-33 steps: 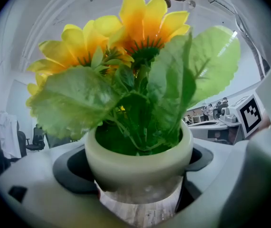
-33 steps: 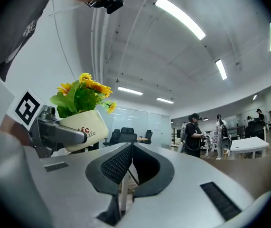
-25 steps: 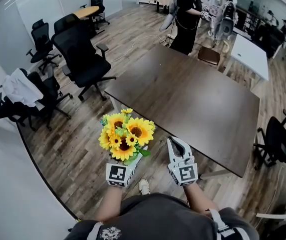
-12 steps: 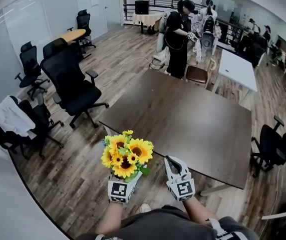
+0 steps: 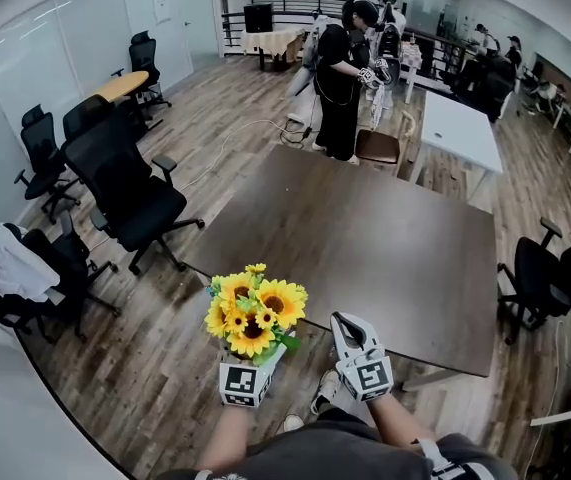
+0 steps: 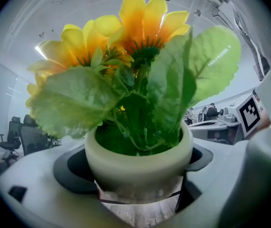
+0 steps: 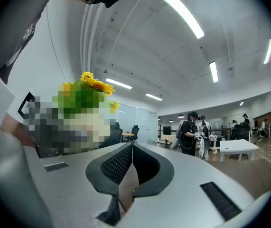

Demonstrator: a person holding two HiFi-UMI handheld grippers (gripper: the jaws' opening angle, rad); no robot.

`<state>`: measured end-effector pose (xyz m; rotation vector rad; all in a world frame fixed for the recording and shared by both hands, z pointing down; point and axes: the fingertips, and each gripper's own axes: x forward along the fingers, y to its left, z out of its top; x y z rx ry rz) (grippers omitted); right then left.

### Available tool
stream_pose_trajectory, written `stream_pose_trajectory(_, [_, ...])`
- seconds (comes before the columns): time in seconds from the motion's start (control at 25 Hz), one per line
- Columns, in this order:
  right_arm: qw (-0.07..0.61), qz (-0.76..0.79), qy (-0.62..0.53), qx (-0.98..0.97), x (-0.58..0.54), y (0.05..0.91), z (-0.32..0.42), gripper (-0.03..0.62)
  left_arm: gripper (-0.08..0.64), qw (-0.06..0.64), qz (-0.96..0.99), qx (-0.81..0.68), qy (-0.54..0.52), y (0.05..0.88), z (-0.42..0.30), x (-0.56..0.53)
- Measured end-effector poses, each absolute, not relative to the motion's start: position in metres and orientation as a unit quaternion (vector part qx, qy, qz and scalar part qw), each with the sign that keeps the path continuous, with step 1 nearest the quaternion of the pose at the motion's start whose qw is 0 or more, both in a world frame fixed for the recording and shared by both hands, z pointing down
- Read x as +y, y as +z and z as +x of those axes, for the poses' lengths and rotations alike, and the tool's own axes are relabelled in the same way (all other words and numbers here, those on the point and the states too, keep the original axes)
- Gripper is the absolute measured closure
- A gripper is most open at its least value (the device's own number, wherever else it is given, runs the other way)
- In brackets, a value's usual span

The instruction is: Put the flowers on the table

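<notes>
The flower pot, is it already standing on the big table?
No, the left gripper holds the flower pot above the floor, short of the table.

Overhead, two close-in — flowers (image 5: 254, 306) in all

Broad dark table (image 5: 365, 238) lies open ahead; office chairs (image 5: 125, 193) flank left.
</notes>
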<state>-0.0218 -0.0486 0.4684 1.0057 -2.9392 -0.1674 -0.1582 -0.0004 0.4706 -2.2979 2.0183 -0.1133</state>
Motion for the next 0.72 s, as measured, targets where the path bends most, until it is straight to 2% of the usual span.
stream_pose_trajectory(0.72, [0.015,0.341,-0.044,-0.939,-0.204,0.487,-0.002,0.568,0.023,0.048,-0.76,0.646,-0.054,0.47,-0.138,-0.16])
